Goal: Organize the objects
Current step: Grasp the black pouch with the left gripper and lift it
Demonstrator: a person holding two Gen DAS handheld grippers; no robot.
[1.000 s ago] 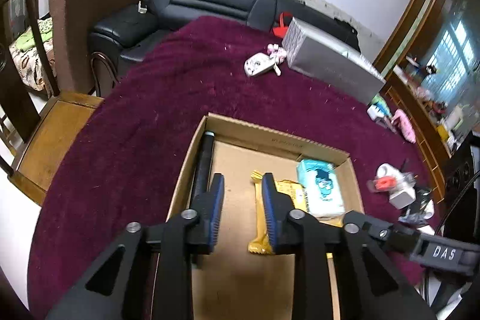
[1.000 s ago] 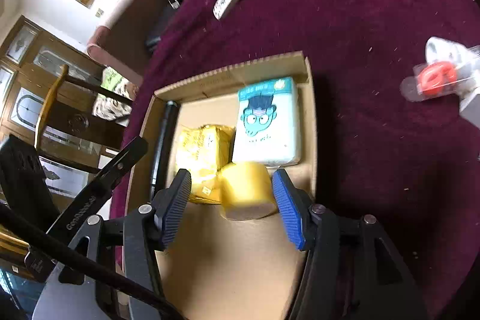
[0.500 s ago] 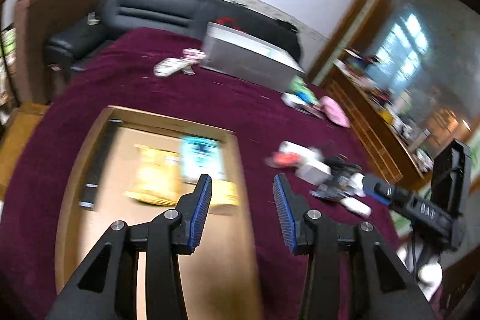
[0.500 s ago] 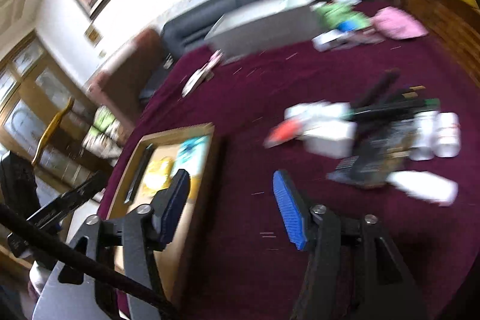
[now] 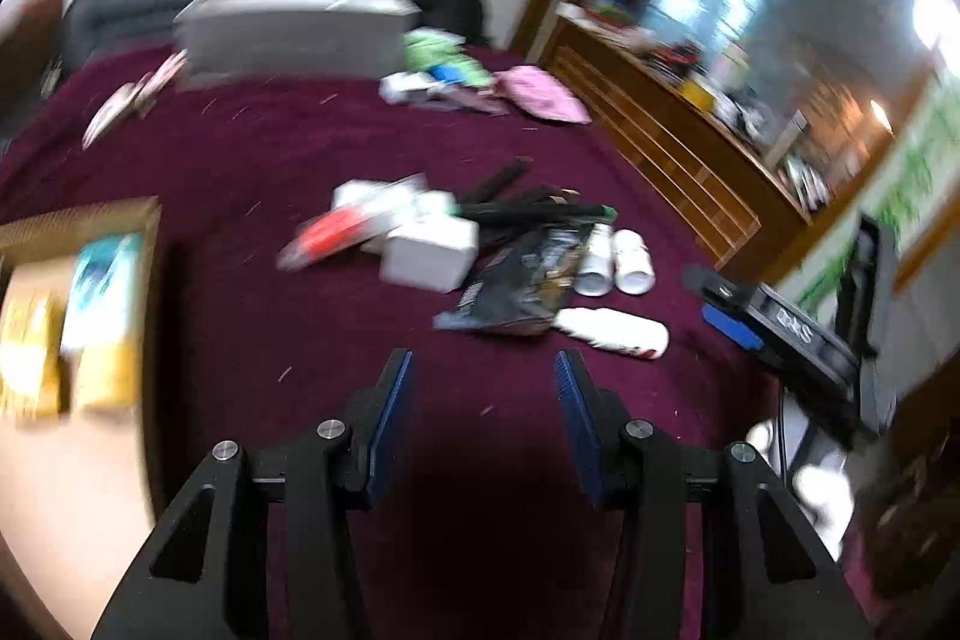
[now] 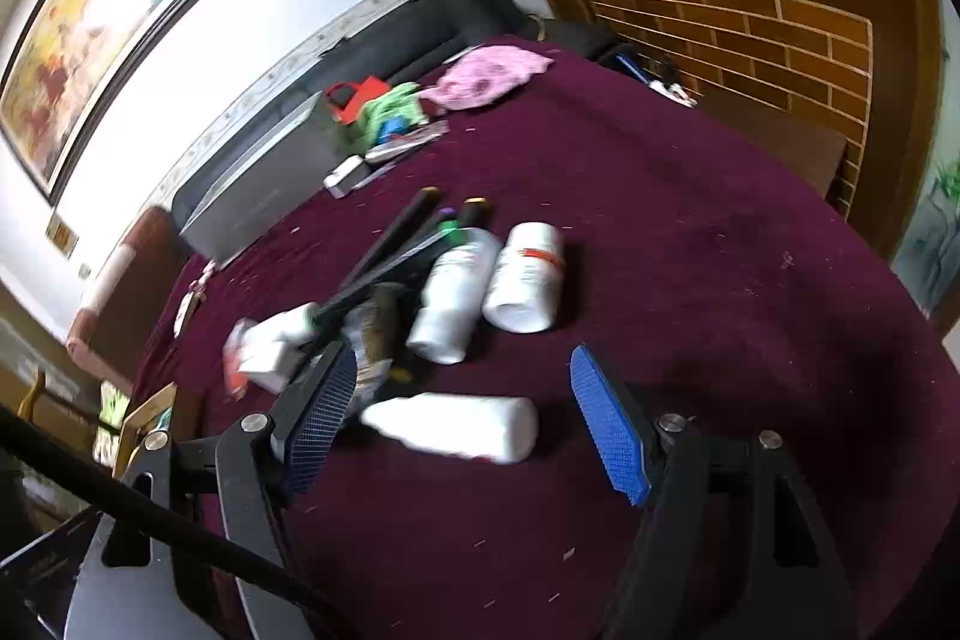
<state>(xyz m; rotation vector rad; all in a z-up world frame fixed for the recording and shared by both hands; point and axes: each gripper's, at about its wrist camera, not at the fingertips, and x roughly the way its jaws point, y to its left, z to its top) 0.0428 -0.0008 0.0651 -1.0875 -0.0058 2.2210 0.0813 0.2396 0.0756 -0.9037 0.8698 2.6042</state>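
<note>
A pile of loose objects lies on the maroon tablecloth: a white tube lying flat, two white bottles, a dark snack bag, black pens and a white box. My right gripper is open and empty, its fingers either side of the white tube and just short of it. My left gripper is open and empty above bare cloth, short of the pile. The cardboard box with a teal pack and yellow packs sits at far left.
A grey box, pink cloth and green items lie at the table's far side. A wooden cabinet stands beyond the right edge. My right gripper also shows in the left wrist view.
Both grippers swung right, away from the cardboard box toward the pile. The right gripper left the yellow roll in the box and opened wider. The left gripper also opened wider.
</note>
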